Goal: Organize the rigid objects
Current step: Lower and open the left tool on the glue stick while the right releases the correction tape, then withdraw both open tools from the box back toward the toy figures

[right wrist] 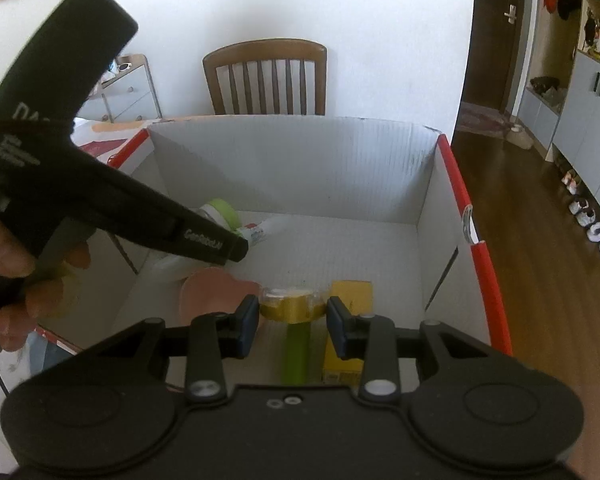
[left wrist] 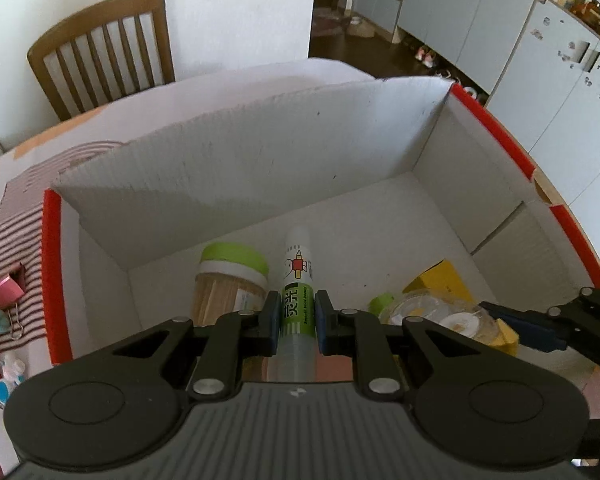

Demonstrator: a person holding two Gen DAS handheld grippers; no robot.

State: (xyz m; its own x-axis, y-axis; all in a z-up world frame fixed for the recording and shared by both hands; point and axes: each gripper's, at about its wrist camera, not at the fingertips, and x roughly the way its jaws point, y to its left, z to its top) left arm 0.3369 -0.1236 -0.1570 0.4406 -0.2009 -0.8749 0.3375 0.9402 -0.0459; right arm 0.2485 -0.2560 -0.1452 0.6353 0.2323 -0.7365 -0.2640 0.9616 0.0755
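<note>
In the left wrist view my left gripper (left wrist: 297,316) is shut on a white and green glue tube (left wrist: 296,276), held over the inside of a white cardboard box with red rims (left wrist: 52,272). In the right wrist view my right gripper (right wrist: 292,320) is shut on a gold tape roll in clear wrap (right wrist: 292,302), low inside the same box (right wrist: 488,280). The tape roll (left wrist: 440,316) also shows in the left view, with the right gripper's fingers (left wrist: 536,330) beside it.
On the box floor lie a green-lidded toothpick jar (left wrist: 232,276), a yellow carton (right wrist: 350,300), a green stick (right wrist: 295,356) and a pink item (right wrist: 216,292). A hand (right wrist: 20,264) holds the left tool. Binder clips (left wrist: 4,292) lie on striped cloth left of the box. A wooden chair (right wrist: 264,80) stands behind the table.
</note>
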